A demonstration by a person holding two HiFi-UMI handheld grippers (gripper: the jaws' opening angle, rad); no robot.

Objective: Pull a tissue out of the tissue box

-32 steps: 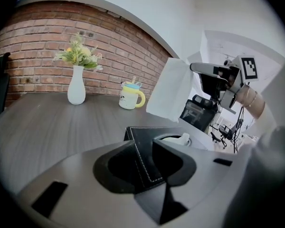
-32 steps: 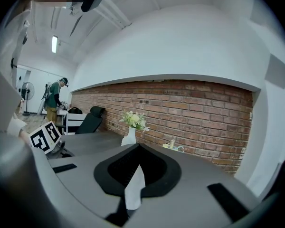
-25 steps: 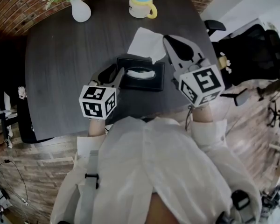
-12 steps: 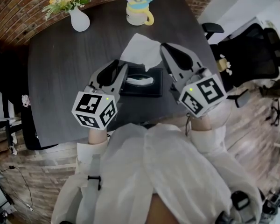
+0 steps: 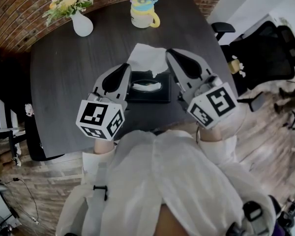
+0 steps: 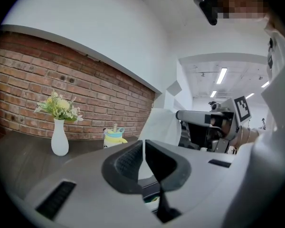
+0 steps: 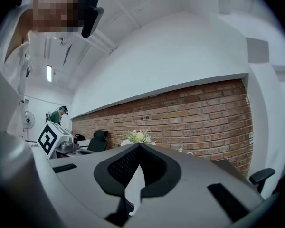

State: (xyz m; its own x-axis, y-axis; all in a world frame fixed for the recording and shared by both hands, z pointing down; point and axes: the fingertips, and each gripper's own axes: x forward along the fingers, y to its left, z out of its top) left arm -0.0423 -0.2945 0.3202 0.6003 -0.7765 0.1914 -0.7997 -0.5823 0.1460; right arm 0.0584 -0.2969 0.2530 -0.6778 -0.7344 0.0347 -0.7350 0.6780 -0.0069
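Dark table, brick wall at 12 o'clock: right gripper pinches the tissue above the tissue box; left gripper, jaws just closed, nips its 9 o'clock edge.

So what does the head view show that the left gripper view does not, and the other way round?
Only the head view: the floor and the left gripper's own marker cube. Only the left gripper view: the ceiling lights and the strip of tissue pinched between its jaws, which have just been closing. Both: the vase, the cup, the tissue and the right gripper shut on it.
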